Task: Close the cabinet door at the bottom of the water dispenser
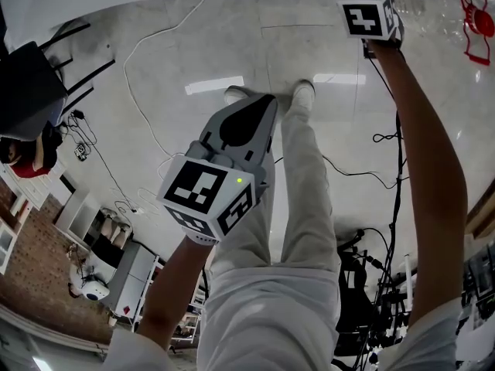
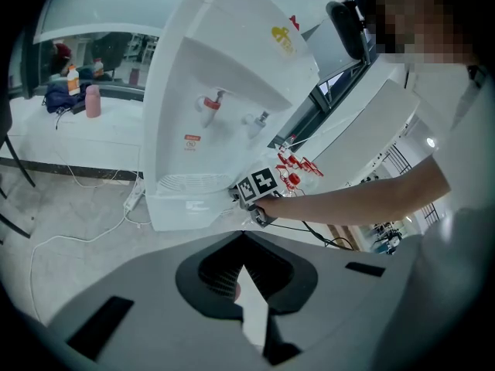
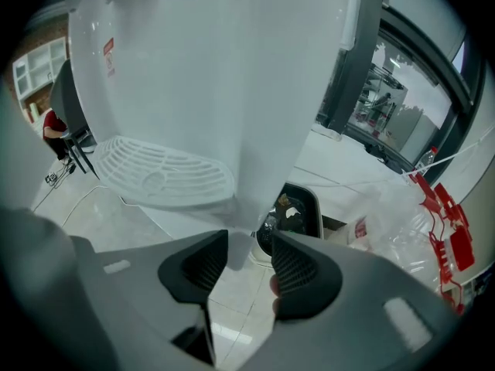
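The white water dispenser (image 2: 232, 68) stands on the floor, its two taps and drip tray (image 2: 192, 182) facing the left gripper view. My right gripper (image 3: 249, 247) reaches its lower part and is shut on the edge of the white cabinet door (image 3: 232, 91), which runs down between the two pads. In the head view only that gripper's marker cube (image 1: 370, 15) shows, at the top right against the dispenser's white edge. My left gripper (image 1: 259, 105) hangs over the floor in front of my legs, away from the dispenser. It is shut on nothing.
A black bin (image 3: 298, 211) with rubbish sits just behind the door edge. Clear bottles with red caps (image 3: 441, 222) lie to the right. Cables (image 1: 147, 68) trail over the pale floor, and a dark chair (image 1: 31, 83) stands at the left. My legs (image 1: 298, 207) stand close to the dispenser.
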Available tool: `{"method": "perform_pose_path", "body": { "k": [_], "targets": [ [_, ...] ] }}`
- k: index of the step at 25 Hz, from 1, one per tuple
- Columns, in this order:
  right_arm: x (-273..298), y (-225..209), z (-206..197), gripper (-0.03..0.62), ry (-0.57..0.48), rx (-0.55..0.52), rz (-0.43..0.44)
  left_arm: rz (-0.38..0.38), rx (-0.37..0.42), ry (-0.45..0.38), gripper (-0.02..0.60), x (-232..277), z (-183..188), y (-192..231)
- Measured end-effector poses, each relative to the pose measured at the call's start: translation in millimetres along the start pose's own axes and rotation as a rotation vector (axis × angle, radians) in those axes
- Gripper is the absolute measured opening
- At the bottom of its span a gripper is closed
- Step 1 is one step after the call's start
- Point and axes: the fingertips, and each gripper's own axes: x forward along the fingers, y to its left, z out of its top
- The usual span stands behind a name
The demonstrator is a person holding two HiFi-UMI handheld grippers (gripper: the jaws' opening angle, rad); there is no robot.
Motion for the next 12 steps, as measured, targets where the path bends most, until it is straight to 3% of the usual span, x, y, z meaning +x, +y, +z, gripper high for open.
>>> {"method": "perform_pose_path", "body": {
  "k": [12],
  "targets": [
    [-19,20,-18,0.175,-0.002,0.005,0.027,-0.012,0.002,-0.007,0.000,-6,1,1]
  ]
}}
